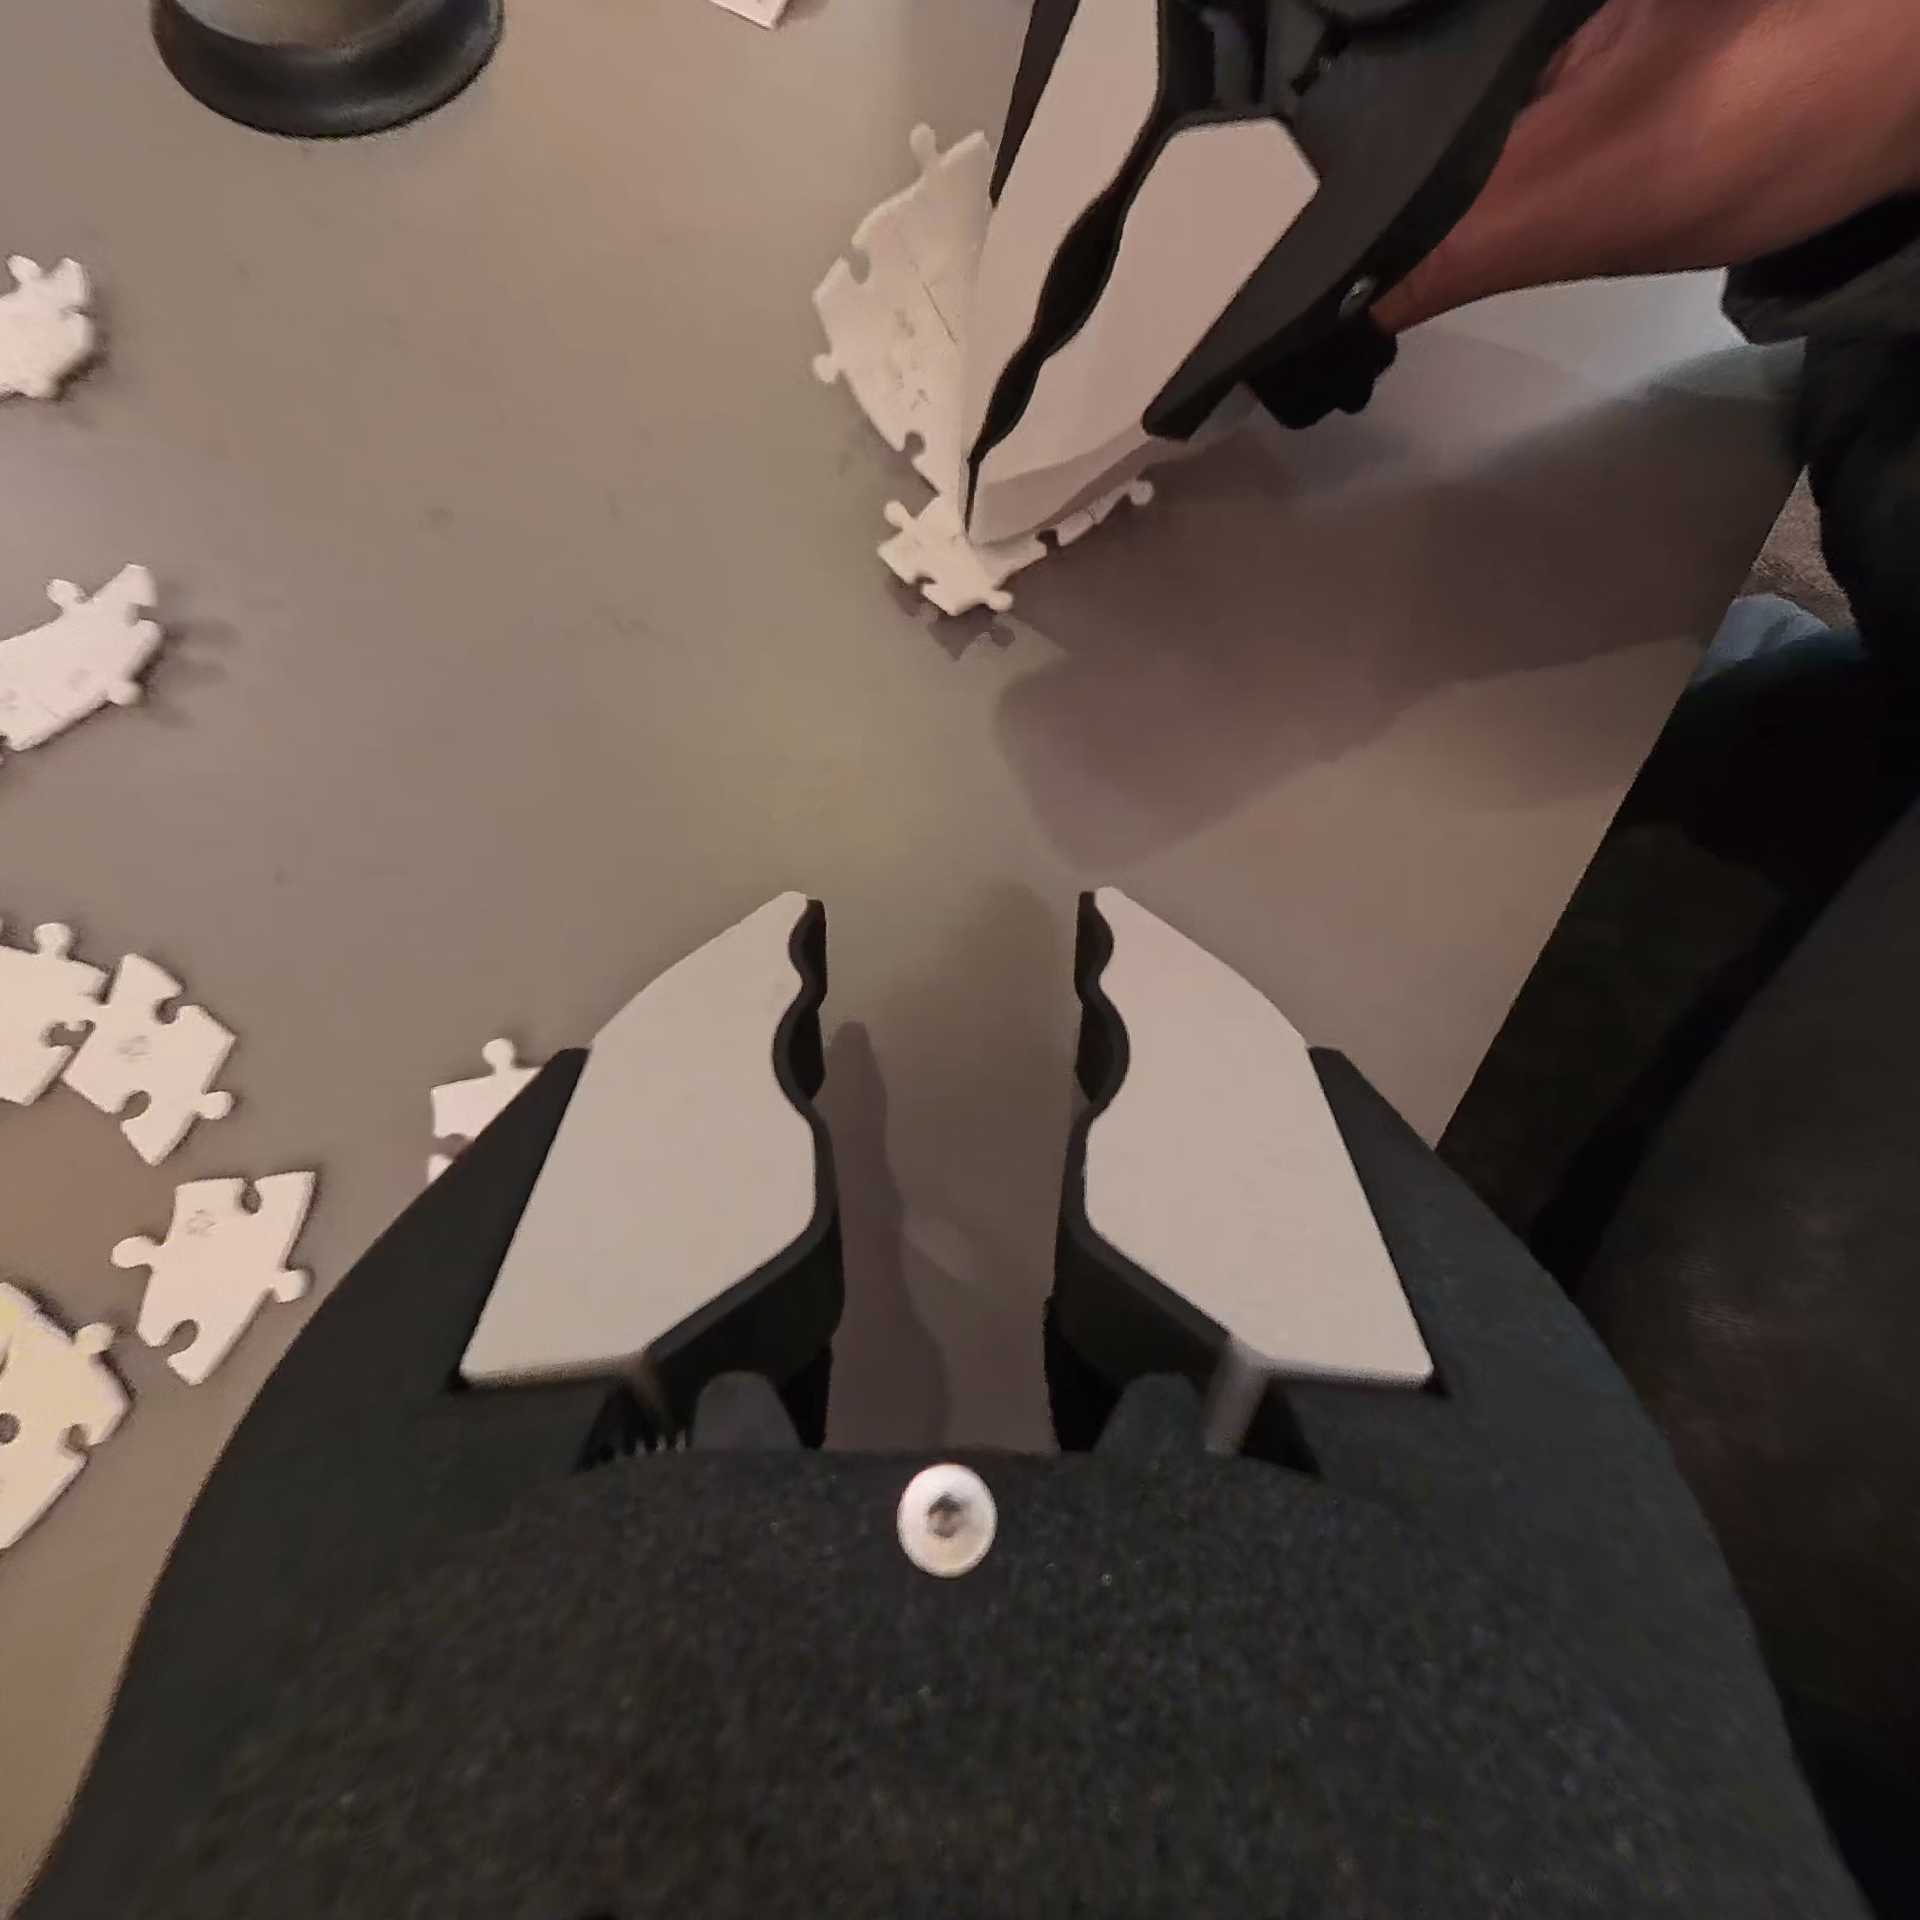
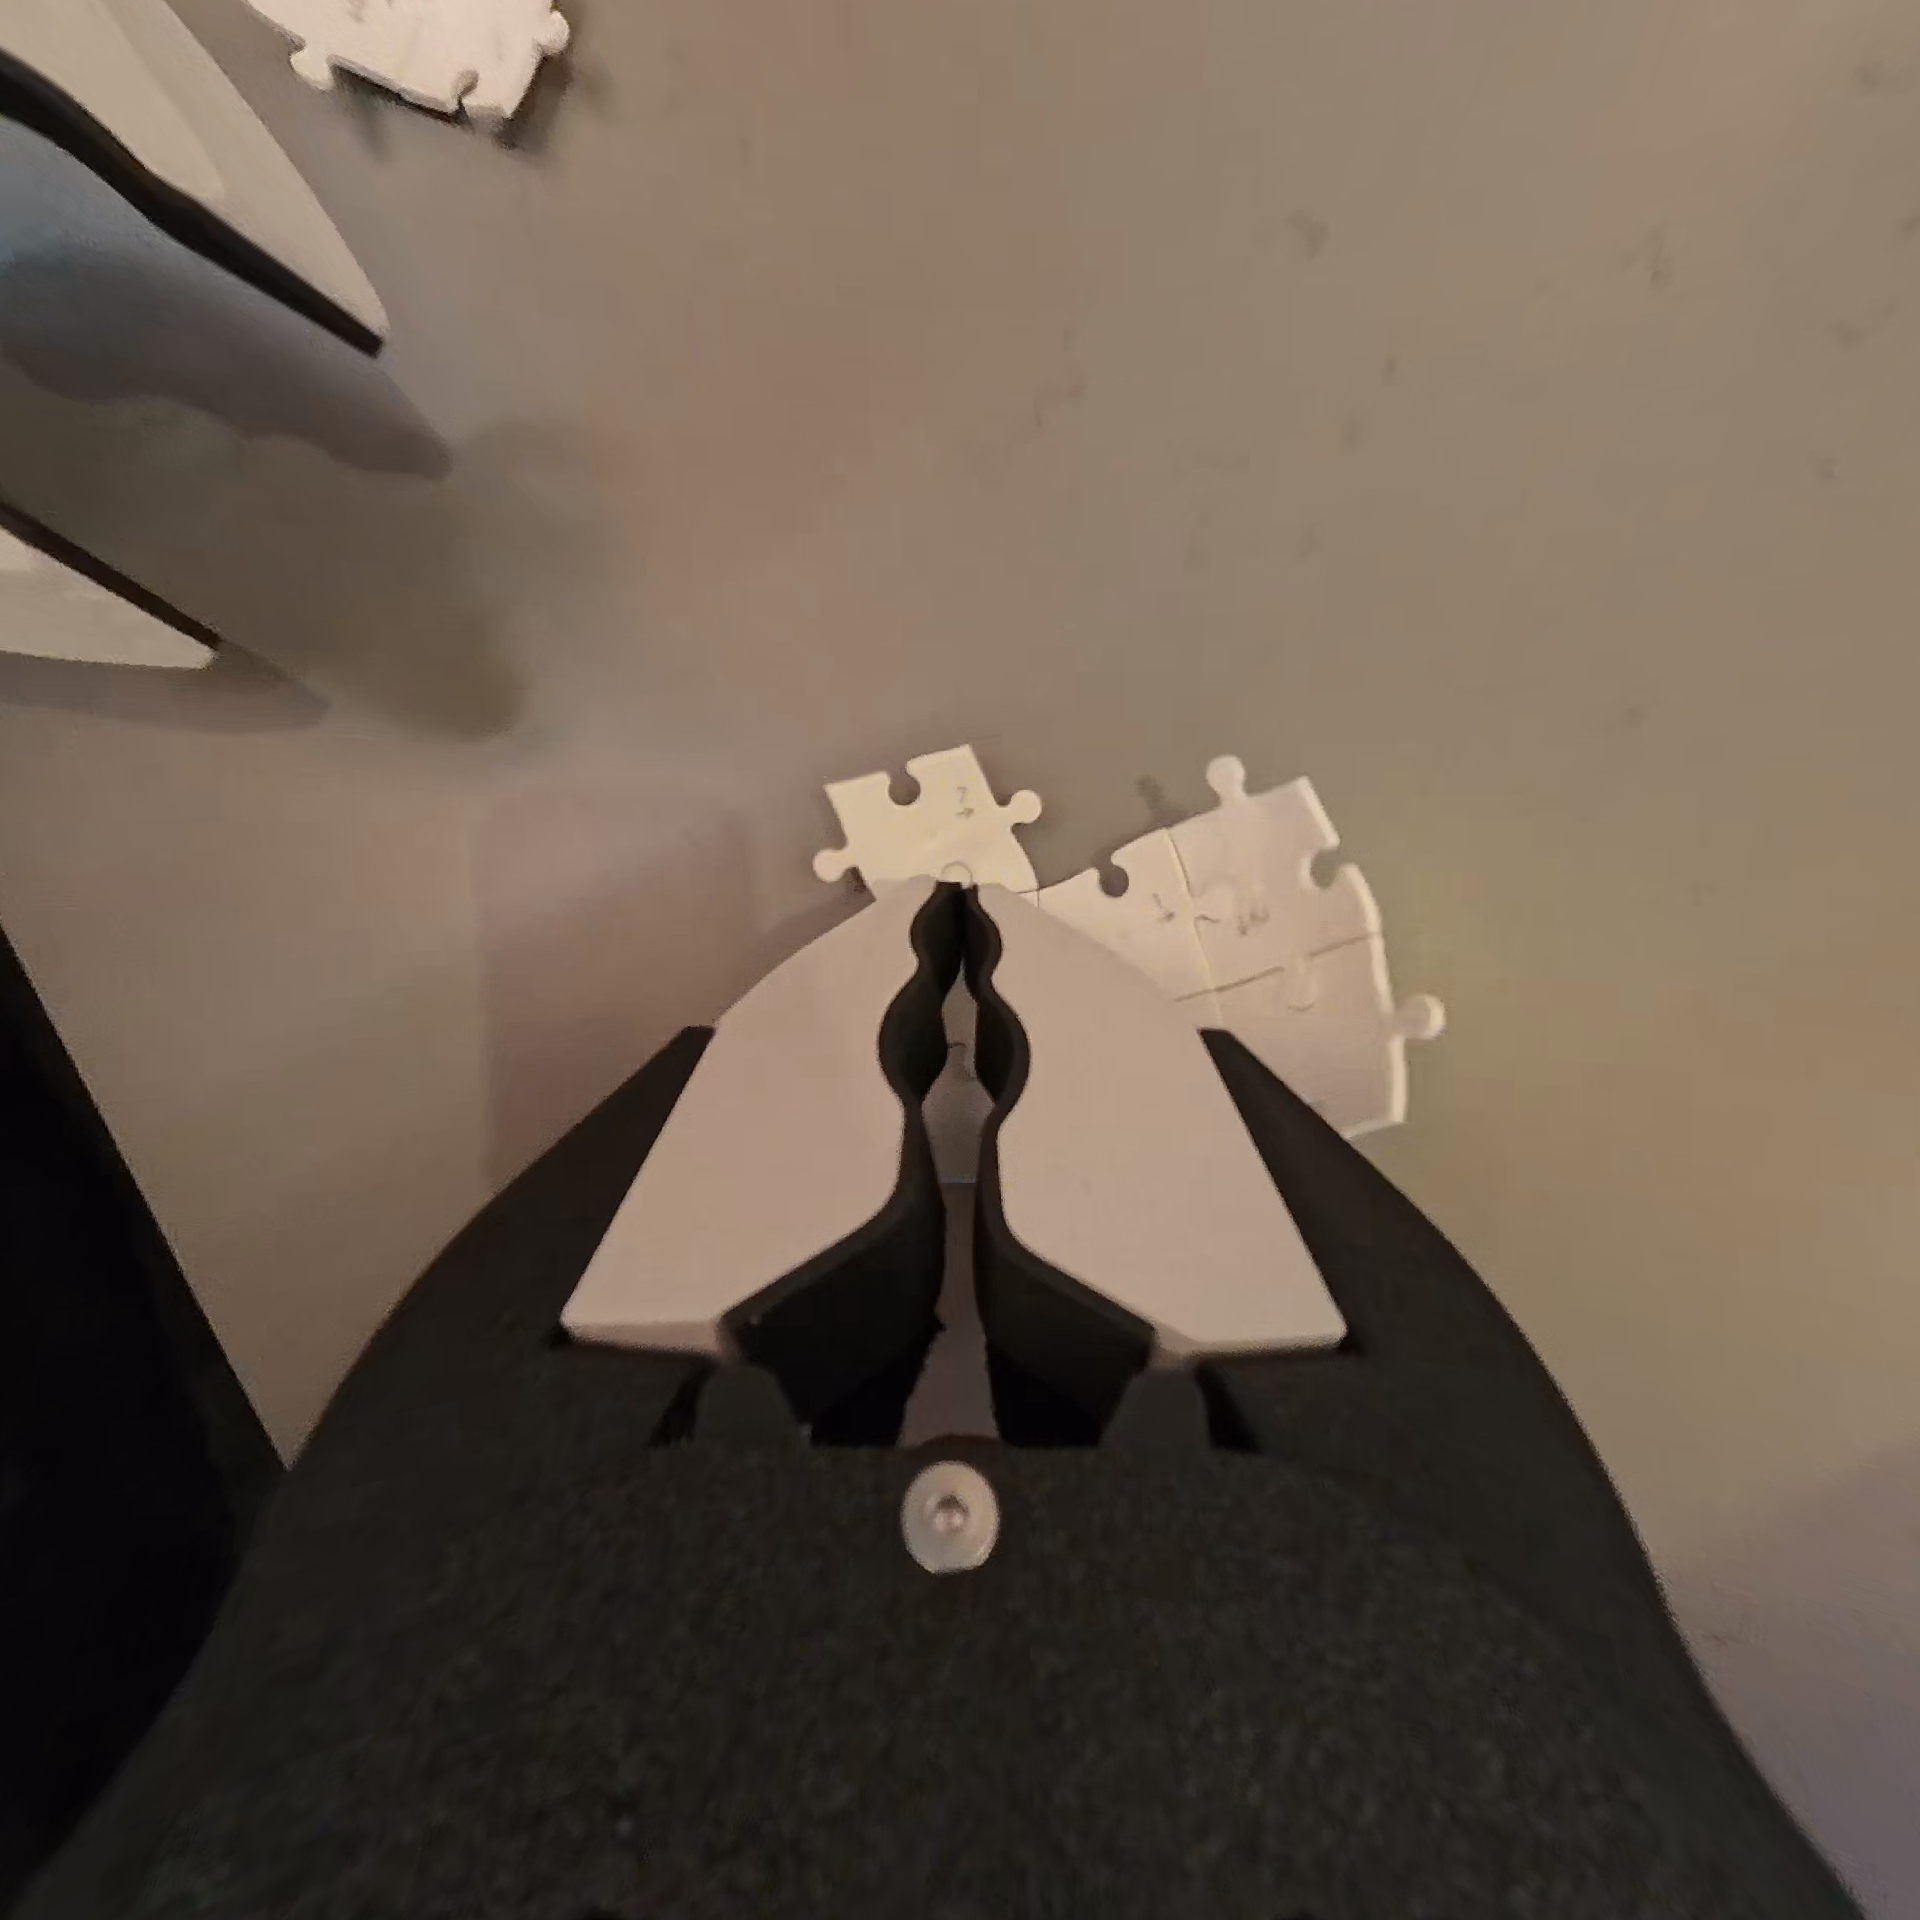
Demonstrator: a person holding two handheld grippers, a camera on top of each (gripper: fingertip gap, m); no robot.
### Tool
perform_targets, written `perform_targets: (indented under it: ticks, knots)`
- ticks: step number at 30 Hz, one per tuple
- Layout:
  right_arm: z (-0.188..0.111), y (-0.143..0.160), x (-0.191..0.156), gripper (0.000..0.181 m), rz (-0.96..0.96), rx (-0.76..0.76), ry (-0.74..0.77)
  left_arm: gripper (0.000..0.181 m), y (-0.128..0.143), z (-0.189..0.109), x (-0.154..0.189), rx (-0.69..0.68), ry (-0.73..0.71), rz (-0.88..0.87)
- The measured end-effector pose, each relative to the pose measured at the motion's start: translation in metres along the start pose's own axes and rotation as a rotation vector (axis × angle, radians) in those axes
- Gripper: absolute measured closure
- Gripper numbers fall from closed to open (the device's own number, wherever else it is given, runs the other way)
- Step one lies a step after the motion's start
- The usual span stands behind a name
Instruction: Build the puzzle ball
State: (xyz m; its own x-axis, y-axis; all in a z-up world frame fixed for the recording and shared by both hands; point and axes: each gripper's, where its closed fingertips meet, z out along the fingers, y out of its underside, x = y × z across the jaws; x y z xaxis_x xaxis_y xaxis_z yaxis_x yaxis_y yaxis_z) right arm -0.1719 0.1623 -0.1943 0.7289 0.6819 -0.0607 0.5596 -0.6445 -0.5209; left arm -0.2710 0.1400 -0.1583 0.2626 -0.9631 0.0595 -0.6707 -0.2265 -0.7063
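Note:
A joined, curved section of white puzzle pieces [image 1: 914, 301] lies on the grey table [image 1: 520, 468]. My right gripper [image 1: 977, 514] is shut, and its tips rest on the near edge of that section, by a piece that sticks out [image 1: 951, 561]. In the right wrist view the shut right gripper [image 2: 956, 896] touches the single piece [image 2: 925, 821], with the joined section [image 2: 1278, 935] beside it. My left gripper [image 1: 948, 909] is open and empty above bare table, nearer than the section. It also shows in the right wrist view [image 2: 301, 494]. Several loose white pieces [image 1: 156, 1049] lie at the left.
A black ring-shaped holder [image 1: 322, 73] stands at the far left. A person's hand [image 1: 1683, 156] holds the right gripper. The table's edge [image 1: 1621, 852] runs diagonally at the right, with a dark area beyond. Another loose piece [image 2: 426, 42] lies at the top of the right wrist view. Spacing between my two grippers at the tips: around 11 cm.

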Motion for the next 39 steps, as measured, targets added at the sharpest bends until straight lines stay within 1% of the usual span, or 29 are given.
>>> perform_targets:
  ticks: [5, 8, 13, 15, 19, 23, 26, 29, 31, 34, 39]
  knots:
    - [0.001, 0.000, 0.001, 0.181, -0.049, -0.060, 0.013, 0.129, -0.011, -0.011, -0.006, 0.077, -0.012, -0.037]
    - [0.000, 0.002, 0.000, 0.181, -0.057, -0.085, -0.023, 0.129, -0.012, -0.015, -0.008, 0.091, -0.012, -0.060]
    - [-0.010, 0.018, -0.008, 0.181, -0.109, -0.125, -0.109, 0.126, -0.016, -0.022, -0.004, 0.128, -0.019, -0.068]
    - [-0.014, 0.023, -0.008, 0.181, -0.136, -0.137, -0.103, 0.125, -0.014, -0.021, -0.001, 0.128, -0.020, -0.067]
    - [-0.031, 0.013, -0.012, 0.181, -0.139, -0.042, -0.118, 0.122, -0.010, -0.016, 0.002, 0.100, -0.019, -0.056]
    - [-0.039, 0.013, -0.001, 0.181, -0.096, 0.000, -0.085, 0.123, -0.007, -0.013, 0.004, 0.080, -0.018, -0.044]
    - [-0.034, 0.019, 0.004, 0.181, -0.075, -0.005, -0.075, 0.123, -0.004, -0.011, 0.005, 0.062, -0.025, -0.036]
    - [-0.029, 0.019, 0.005, 0.181, -0.061, 0.007, -0.072, 0.123, -0.003, -0.009, 0.005, 0.053, -0.032, -0.030]
    - [-0.028, 0.016, 0.006, 0.181, -0.062, 0.026, -0.061, 0.123, -0.003, -0.008, 0.005, 0.047, -0.032, -0.030]
    - [-0.023, 0.000, 0.005, 0.181, -0.060, 0.086, -0.047, 0.123, -0.002, -0.006, 0.005, 0.041, -0.030, -0.030]
    - [-0.002, -0.011, 0.005, 0.181, -0.071, 0.034, 0.003, 0.123, 0.001, -0.004, 0.006, 0.024, -0.030, -0.026]
